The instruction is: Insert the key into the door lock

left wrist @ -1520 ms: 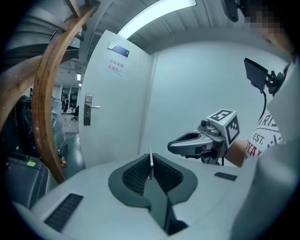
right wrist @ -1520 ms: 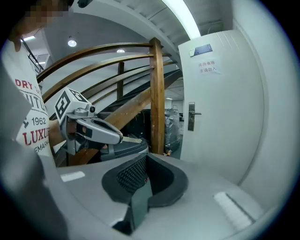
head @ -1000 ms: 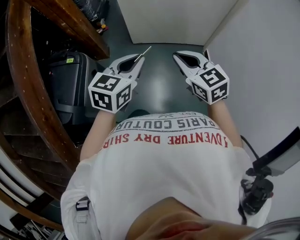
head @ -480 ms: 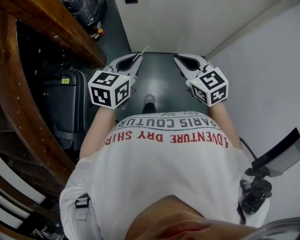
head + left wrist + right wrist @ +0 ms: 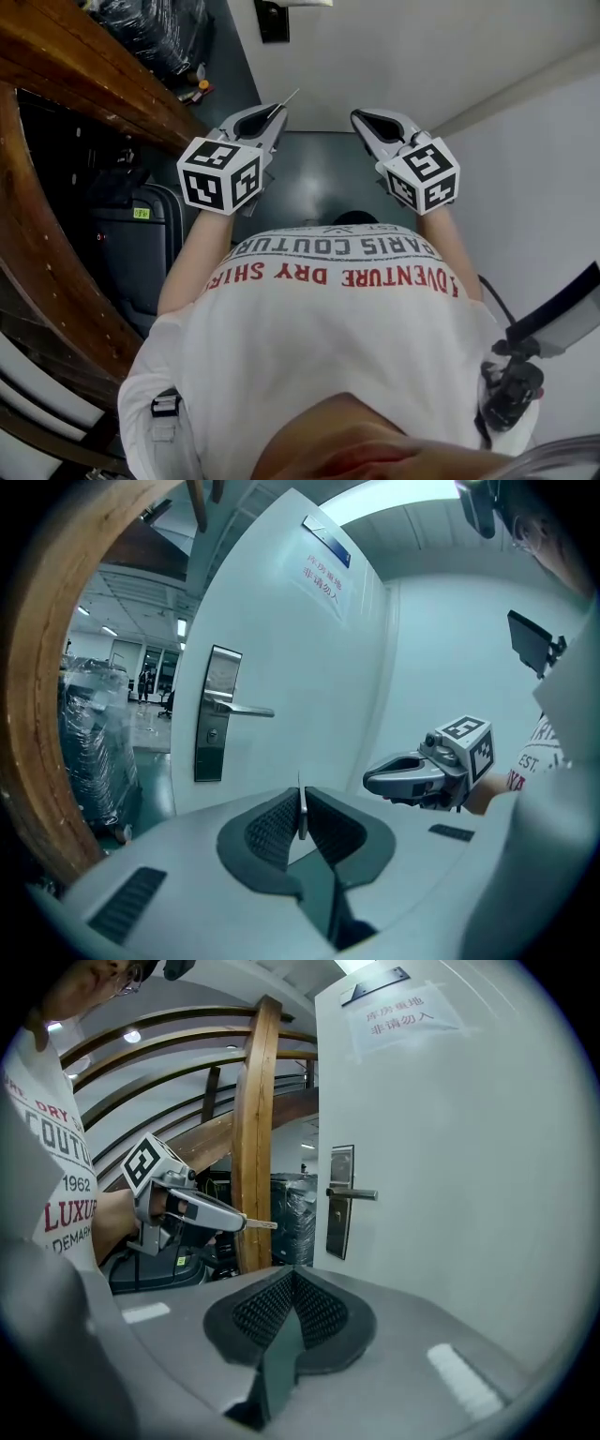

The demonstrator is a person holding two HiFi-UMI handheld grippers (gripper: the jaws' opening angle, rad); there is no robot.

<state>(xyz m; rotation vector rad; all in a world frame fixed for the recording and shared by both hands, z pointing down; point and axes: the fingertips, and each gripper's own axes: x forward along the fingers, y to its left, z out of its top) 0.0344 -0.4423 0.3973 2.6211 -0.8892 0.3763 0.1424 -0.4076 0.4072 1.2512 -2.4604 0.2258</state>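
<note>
My left gripper [image 5: 277, 114] is shut on a thin silver key [image 5: 288, 98] whose blade sticks out forward past the fingertips. In the left gripper view the key [image 5: 301, 803] stands edge-on between the closed pads. Ahead is a white door [image 5: 281, 667] with a dark lock plate [image 5: 214, 726] and a lever handle [image 5: 246, 710]; the plate is some way off, left of the key. My right gripper [image 5: 361, 117] is shut with nothing in it, level with the left one. The right gripper view shows the lock plate [image 5: 338, 1202] and the key [image 5: 261, 1225].
A thick curved wooden beam [image 5: 66, 56] runs along the left. A black suitcase [image 5: 131, 253] stands below it, and plastic-wrapped goods [image 5: 150, 33] lie near the door. A white wall [image 5: 525, 141] closes the right side. A paper notice [image 5: 323, 569] hangs on the door.
Both grippers have travelled forward towards the door, still side by side. The door's lock plate has come into the top of the head view, and the suitcase has slid back on the left.
</note>
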